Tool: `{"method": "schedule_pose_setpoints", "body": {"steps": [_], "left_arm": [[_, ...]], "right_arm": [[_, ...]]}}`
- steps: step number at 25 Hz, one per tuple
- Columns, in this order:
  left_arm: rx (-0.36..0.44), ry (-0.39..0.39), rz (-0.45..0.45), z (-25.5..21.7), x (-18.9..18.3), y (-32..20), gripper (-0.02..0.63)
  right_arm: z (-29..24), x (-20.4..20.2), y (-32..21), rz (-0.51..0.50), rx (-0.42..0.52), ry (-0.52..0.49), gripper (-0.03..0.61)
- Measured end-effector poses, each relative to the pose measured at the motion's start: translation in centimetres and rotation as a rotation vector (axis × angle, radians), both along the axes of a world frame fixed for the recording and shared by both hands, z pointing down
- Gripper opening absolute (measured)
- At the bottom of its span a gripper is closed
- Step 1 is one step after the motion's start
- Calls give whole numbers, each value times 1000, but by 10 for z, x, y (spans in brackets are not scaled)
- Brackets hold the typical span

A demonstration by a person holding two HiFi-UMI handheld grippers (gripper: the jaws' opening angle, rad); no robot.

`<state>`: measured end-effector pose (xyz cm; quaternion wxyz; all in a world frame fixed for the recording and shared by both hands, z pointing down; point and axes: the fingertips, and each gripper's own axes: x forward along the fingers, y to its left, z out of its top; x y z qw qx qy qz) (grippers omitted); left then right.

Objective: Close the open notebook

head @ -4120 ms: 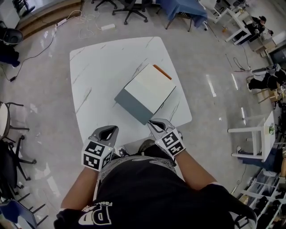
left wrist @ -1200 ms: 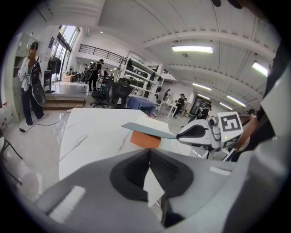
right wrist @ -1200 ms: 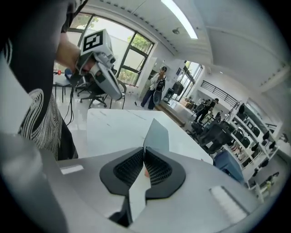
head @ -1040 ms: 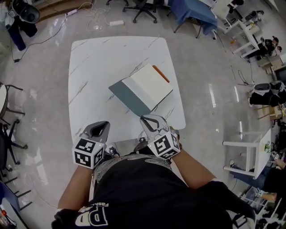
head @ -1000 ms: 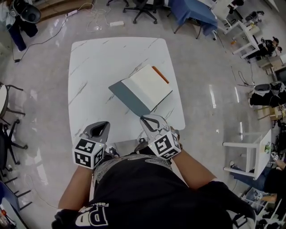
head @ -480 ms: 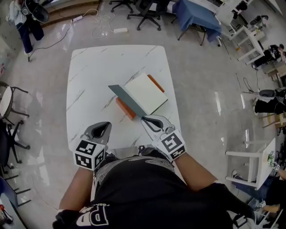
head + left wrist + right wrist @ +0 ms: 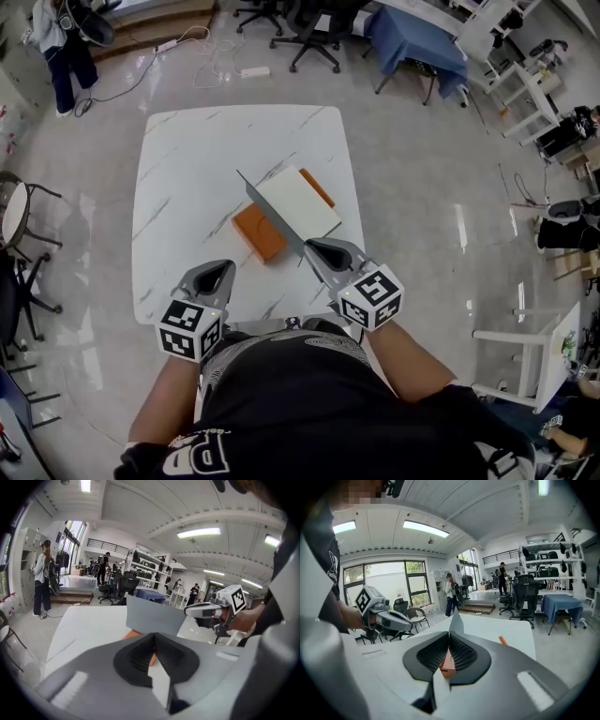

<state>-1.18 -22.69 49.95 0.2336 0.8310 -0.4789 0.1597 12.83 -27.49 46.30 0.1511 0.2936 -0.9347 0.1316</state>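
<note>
The open notebook [image 7: 298, 202] with cream pages lies near the middle of the white marble table [image 7: 187, 169]. Its long side slants from the far left corner toward the near right one. Its grey cover [image 7: 272, 214] stands almost straight up because my right gripper [image 7: 311, 249] pinches its near corner to tip it over the pages. My left gripper [image 7: 223, 269], squeezed together on nothing, waits by the near edge.

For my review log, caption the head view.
Right gripper holds notebook's grey cover upright above white table; left gripper empty.
</note>
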Motion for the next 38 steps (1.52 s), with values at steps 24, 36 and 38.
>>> {"method": "schedule_pose_setpoints", "body": {"steps": [24,36,38], "left_arm": [[-12,-16,-72,4,3,-15,58],[-19,-17,-82,7,0,-15,58],[-22,-18,-84,9,-1,-15,58]], "right_arm": [[56,90,-90,293,-290,-207,12],[103,112,-108,398,-397,-197,12],[115,116,-110,413,-413,-185,12]]}}
